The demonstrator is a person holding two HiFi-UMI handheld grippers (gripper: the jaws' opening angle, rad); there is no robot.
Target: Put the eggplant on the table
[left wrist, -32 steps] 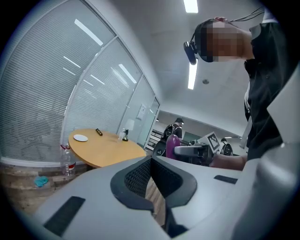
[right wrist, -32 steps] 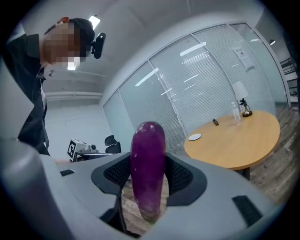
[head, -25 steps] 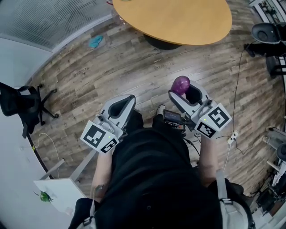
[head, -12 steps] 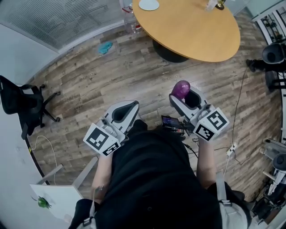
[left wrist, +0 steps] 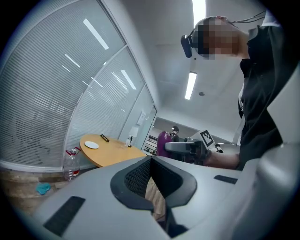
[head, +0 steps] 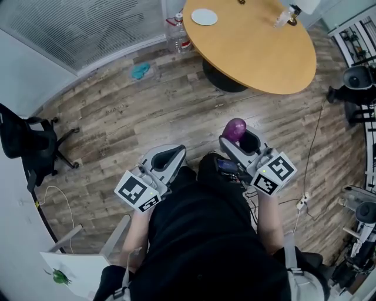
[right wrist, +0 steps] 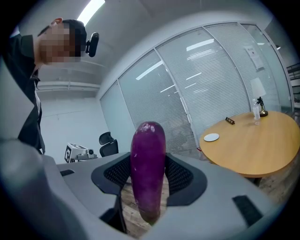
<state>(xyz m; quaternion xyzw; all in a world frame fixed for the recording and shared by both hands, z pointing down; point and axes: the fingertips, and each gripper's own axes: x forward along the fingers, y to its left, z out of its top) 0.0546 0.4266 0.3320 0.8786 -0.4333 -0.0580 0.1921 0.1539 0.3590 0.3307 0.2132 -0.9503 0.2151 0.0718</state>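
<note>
A purple eggplant (right wrist: 148, 168) stands upright between the jaws of my right gripper (right wrist: 149, 180), which is shut on it. From the head view the eggplant (head: 235, 129) pokes out of the right gripper (head: 239, 140), held over the wooden floor short of the round wooden table (head: 258, 53). My left gripper (head: 166, 160) is held close to the person's body; its jaws are shut with nothing between them. In the left gripper view the gripper (left wrist: 151, 185) points toward the table (left wrist: 110, 152), with the eggplant (left wrist: 164, 143) far off.
A white plate (head: 204, 16) lies on the table, with a small bottle (head: 282, 17) at its far side. A plastic bottle (head: 178, 32) and a teal cloth (head: 140, 71) are on the floor. Black office chairs (head: 26, 147) stand left and right.
The person has walked toward the table; more of its top, with the plate, has come into view. The right gripper keeps the eggplant; both grippers hold their pose.
</note>
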